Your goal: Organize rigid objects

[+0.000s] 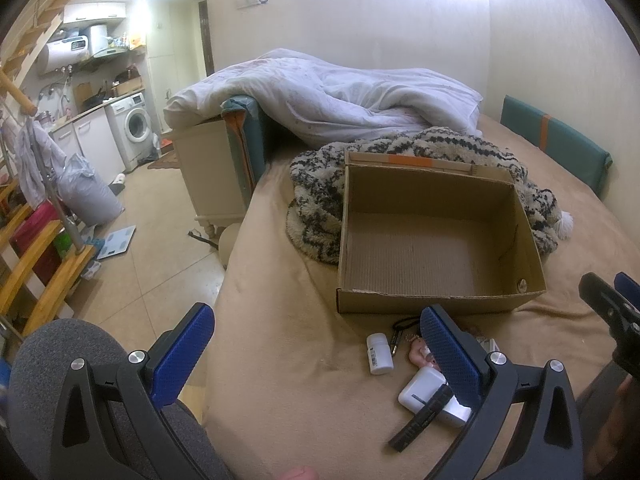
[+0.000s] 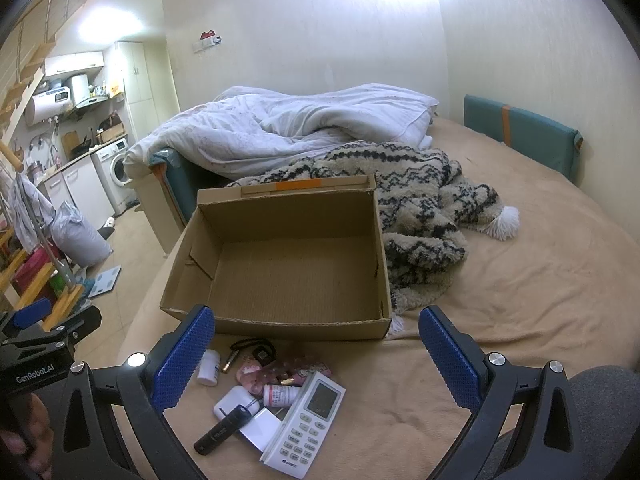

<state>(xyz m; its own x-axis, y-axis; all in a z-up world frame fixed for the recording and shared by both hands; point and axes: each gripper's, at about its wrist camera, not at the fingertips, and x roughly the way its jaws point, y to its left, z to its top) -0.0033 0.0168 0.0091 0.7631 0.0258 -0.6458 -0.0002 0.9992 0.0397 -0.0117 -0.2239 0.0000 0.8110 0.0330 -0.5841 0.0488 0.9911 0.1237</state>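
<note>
Both grippers, left and right, were held spread wide; the pink item beside the white remote control was partly hidden.

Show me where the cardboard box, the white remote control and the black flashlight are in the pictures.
cardboard box (image 2: 276, 326): right wrist view, front wall.
white remote control (image 2: 306, 424): right wrist view, middle of its face.
black flashlight (image 2: 222, 428): right wrist view, middle of its barrel.

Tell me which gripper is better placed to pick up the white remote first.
Right. The right gripper has open jaws framing the white remote, fully in its view. The left gripper sits off to the side; its camera doesn't show the remote.
</note>
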